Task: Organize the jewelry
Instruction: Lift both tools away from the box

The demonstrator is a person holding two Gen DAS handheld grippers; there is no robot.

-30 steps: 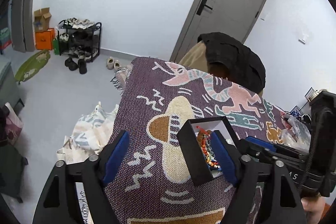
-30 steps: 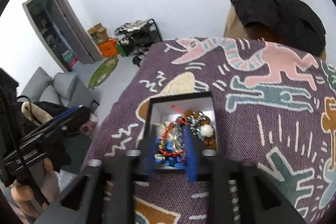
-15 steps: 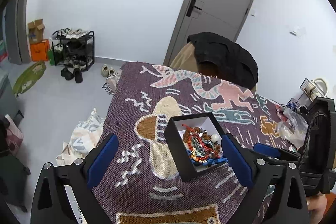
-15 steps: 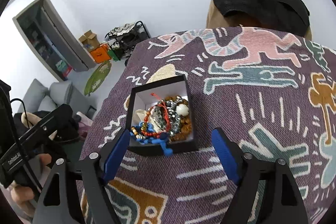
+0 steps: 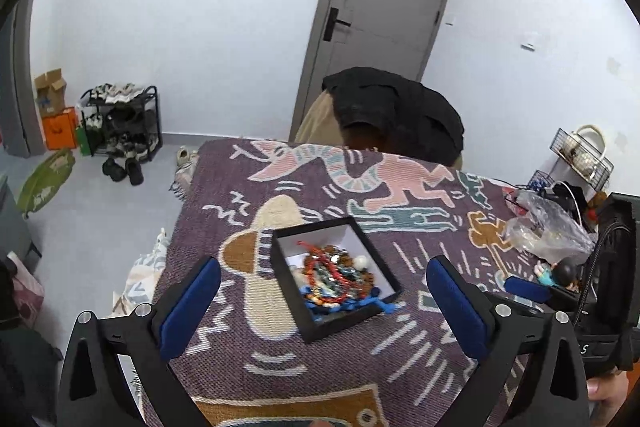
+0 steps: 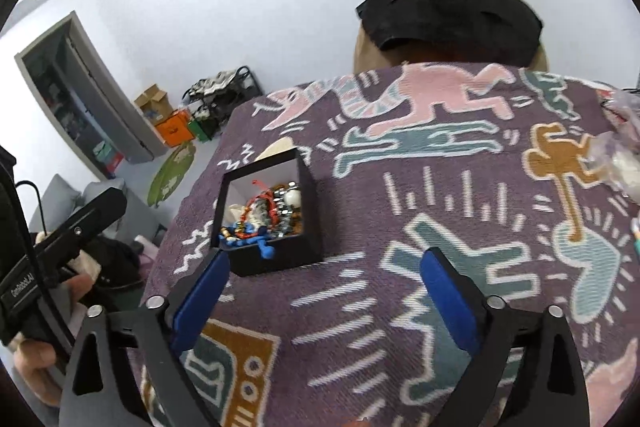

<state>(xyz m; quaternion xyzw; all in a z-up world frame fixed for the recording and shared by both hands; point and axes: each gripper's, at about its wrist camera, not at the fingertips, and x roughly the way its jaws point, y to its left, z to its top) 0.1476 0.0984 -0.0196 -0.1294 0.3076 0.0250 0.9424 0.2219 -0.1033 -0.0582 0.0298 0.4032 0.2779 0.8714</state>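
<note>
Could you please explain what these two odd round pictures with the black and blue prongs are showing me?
A person holds a hand-held gripper in each hand; a fisheye camera on each looks along its two blue-padded fingers. One picture is from the left gripper, the other from the right gripper. Both have just been opening and now hold nothing. On the patterned cloth stands an open black box of beaded jewelry, with a blue cord hanging over its rim. A plastic bag lies farther right.
</note>
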